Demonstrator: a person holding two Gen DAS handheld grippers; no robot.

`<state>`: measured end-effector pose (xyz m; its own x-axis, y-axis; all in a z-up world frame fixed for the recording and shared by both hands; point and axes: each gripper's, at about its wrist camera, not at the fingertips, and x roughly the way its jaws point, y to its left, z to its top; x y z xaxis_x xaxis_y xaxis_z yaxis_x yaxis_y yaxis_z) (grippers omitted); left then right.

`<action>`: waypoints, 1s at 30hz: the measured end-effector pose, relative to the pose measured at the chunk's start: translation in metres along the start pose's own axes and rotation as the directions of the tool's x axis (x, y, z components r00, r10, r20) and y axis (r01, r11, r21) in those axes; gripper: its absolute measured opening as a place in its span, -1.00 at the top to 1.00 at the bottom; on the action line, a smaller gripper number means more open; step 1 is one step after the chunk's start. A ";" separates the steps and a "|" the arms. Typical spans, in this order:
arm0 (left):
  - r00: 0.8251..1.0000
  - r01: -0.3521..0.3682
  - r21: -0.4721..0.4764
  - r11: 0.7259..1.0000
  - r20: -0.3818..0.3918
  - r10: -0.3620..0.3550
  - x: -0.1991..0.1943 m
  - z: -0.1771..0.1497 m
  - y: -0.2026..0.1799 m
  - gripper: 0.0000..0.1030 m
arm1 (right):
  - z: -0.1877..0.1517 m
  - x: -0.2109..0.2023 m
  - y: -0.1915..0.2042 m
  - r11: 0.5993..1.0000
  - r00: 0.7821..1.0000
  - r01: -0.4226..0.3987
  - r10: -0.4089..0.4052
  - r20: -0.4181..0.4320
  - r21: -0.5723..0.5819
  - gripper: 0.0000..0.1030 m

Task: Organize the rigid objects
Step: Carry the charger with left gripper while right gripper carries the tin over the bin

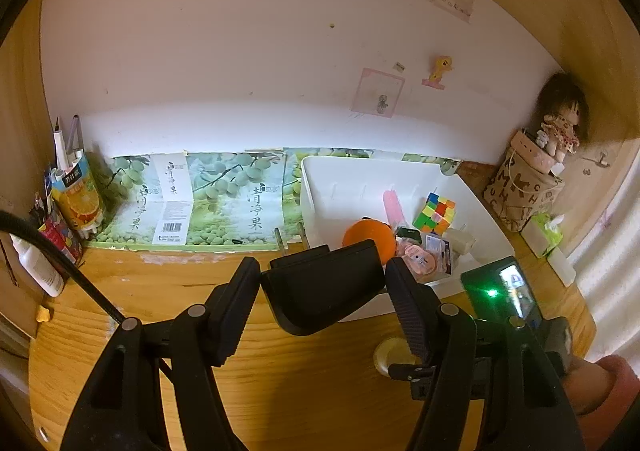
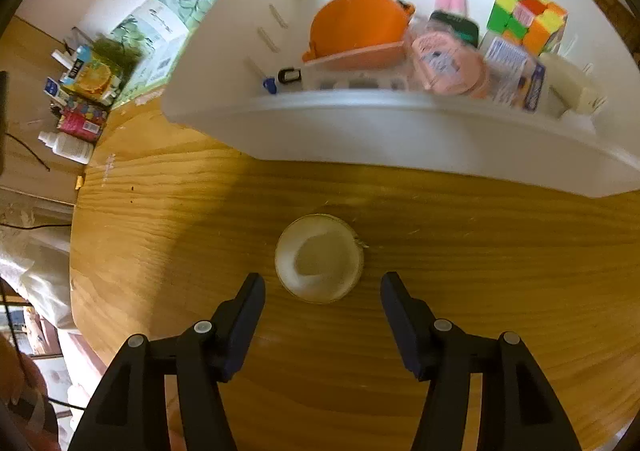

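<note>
My left gripper [image 1: 322, 283] is shut on a black plug adapter [image 1: 324, 287] with two metal prongs, held above the wooden desk in front of a white bin [image 1: 320, 179]. The bin [image 2: 360, 123] holds an orange round object [image 2: 360, 27], a Rubik's cube [image 2: 528, 17], a pink item [image 2: 448, 63] and several small things. My right gripper [image 2: 322, 283] is open over the desk, its fingers just short of a small round cream-coloured lid [image 2: 319, 257]. The lid also shows in the left wrist view [image 1: 390, 355], below the right gripper's body.
A green fruit-print cardboard sheet [image 1: 208, 199] leans against the wall. Pens, a juice carton [image 1: 78, 199] and a white bottle [image 1: 38, 267] stand at the left. A doll [image 1: 560, 115], a printed pouch [image 1: 520, 187] and a tissue pack [image 1: 544, 231] sit at the right corner.
</note>
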<state>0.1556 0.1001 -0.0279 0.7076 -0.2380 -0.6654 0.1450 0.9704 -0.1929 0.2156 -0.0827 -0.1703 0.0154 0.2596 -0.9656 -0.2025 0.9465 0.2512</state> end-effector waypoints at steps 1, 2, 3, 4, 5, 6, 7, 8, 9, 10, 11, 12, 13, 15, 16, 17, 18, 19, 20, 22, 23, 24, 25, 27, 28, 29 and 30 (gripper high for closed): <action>1.000 0.003 0.002 1.000 -0.001 -0.003 0.000 0.000 0.002 -0.33 | 0.000 0.003 0.001 1.000 1.000 0.010 -0.010 -0.008 0.008 -0.19; 1.000 0.005 0.003 1.000 -0.002 -0.005 0.000 0.001 0.003 -0.33 | 0.001 0.007 0.001 1.000 1.000 0.025 -0.024 -0.016 0.014 -0.19; 1.000 0.007 0.004 1.000 -0.002 -0.007 0.000 0.001 0.005 -0.33 | 0.002 0.010 0.002 0.999 0.999 0.038 -0.037 -0.023 0.022 -0.19; 1.000 0.010 0.005 1.000 -0.003 -0.010 -0.001 0.001 0.007 -0.33 | 0.003 0.012 0.002 0.999 0.999 0.043 -0.042 -0.026 0.029 -0.19; 1.000 0.012 0.006 1.000 -0.003 -0.012 -0.001 0.001 0.008 -0.33 | 0.003 0.013 0.002 0.998 0.999 0.044 -0.043 -0.028 0.035 -0.19; 1.000 0.014 0.008 1.000 -0.004 -0.014 0.000 0.002 0.009 -0.33 | 0.003 0.014 0.002 0.998 0.998 0.047 -0.045 -0.031 0.042 -0.19; 1.000 0.018 0.011 1.000 -0.006 -0.018 0.000 0.002 0.009 -0.33 | 0.004 0.015 0.002 0.997 0.998 0.058 -0.056 -0.035 0.049 -0.19; 1.000 0.021 0.013 1.000 -0.007 -0.021 0.001 0.002 0.010 -0.33 | 0.004 0.016 0.002 0.996 0.997 0.065 -0.063 -0.038 0.053 -0.19; 1.000 0.023 0.014 1.000 -0.008 -0.023 0.001 0.002 0.011 -0.33 | 0.005 0.017 0.002 0.996 0.997 0.071 -0.069 -0.035 0.056 -0.19; 1.000 0.028 0.016 0.999 -0.010 -0.027 0.001 0.003 0.012 -0.33 | 0.005 0.017 0.002 0.996 0.997 0.074 -0.072 -0.031 0.057 -0.19; 0.999 0.030 0.017 0.999 -0.011 -0.030 0.002 0.003 0.012 -0.33 | 0.006 0.017 0.002 0.995 0.997 0.078 -0.076 -0.032 0.057 -0.19; 0.999 0.033 0.018 0.999 -0.013 -0.033 0.002 0.003 0.013 -0.33 | 0.006 0.018 0.003 0.995 0.996 0.084 -0.083 -0.030 0.055 -0.19; 0.999 0.036 0.018 0.999 -0.014 -0.036 0.003 0.003 0.014 -0.33 | 0.007 0.018 0.004 0.994 0.995 0.094 -0.093 -0.030 0.052 -0.19; 0.999 0.040 0.017 0.999 -0.016 -0.040 0.003 0.003 0.015 -0.33 | 0.007 0.019 0.007 0.993 0.994 0.108 -0.107 -0.031 0.039 -0.19; 0.999 0.044 0.016 0.999 -0.017 -0.044 0.004 0.003 0.016 -0.33 | 0.008 0.020 0.009 0.993 0.993 0.118 -0.117 -0.033 0.025 -0.19; 0.999 0.046 0.017 0.999 -0.019 -0.046 0.004 0.003 0.016 -0.33 | 0.008 0.021 0.011 0.992 0.992 0.123 -0.122 -0.033 0.018 -0.19; 0.999 0.049 0.017 0.999 -0.021 -0.049 0.004 0.003 0.017 -0.33 | 0.008 0.021 0.013 0.992 0.991 0.130 -0.129 -0.032 0.008 -0.17; 0.998 0.052 0.017 0.999 -0.022 -0.051 0.005 0.003 0.018 -0.33 | 0.008 0.022 0.014 0.990 0.990 0.138 -0.138 -0.031 0.002 -0.10; 0.998 0.053 0.017 0.998 -0.023 -0.053 0.005 0.003 0.018 -0.33 | 0.010 0.024 0.021 0.989 0.989 0.146 -0.146 -0.030 -0.002 -0.08; 0.998 0.057 0.016 0.998 -0.025 -0.057 0.006 0.004 0.020 -0.33 | 0.010 0.025 0.023 0.989 0.989 0.145 -0.145 -0.030 -0.008 -0.08; 0.998 0.059 0.016 0.998 -0.026 -0.059 0.006 0.004 0.021 -0.33 | 0.009 0.026 0.025 0.989 0.989 0.146 -0.146 -0.031 -0.013 -0.08; 0.998 0.061 0.016 0.998 -0.028 -0.061 0.006 0.004 0.022 -0.33 | 0.009 0.027 0.026 0.989 0.989 0.147 -0.147 -0.032 -0.020 -0.08; 0.998 0.063 0.016 0.998 -0.029 -0.062 0.007 0.005 0.022 -0.33 | 0.009 0.028 0.029 0.989 0.989 0.145 -0.146 -0.034 -0.022 -0.08; 0.997 0.065 0.019 0.998 -0.030 -0.065 0.008 0.005 0.023 -0.33 | 0.008 0.030 0.035 0.990 0.989 0.140 -0.141 -0.039 -0.028 -0.07; 0.997 0.066 0.021 0.998 -0.031 -0.065 0.009 0.006 0.023 -0.33 | 0.007 0.029 0.037 0.990 0.989 0.139 -0.141 -0.038 -0.034 -0.07; 0.997 0.067 0.021 0.998 -0.031 -0.066 0.010 0.007 0.024 -0.33 | 0.006 0.028 0.039 0.989 0.989 0.140 -0.142 -0.035 -0.041 -0.07; 0.997 0.068 0.019 0.998 -0.031 -0.067 0.010 0.007 0.024 -0.33 | 0.006 0.027 0.044 0.989 0.989 0.142 -0.143 -0.031 -0.048 -0.07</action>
<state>0.1705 0.1211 -0.0342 0.6744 -0.3035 -0.6731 0.2055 0.9527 -0.2237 0.2126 -0.0329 -0.1852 0.0135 0.1152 -0.9933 -0.2453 0.9634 0.1084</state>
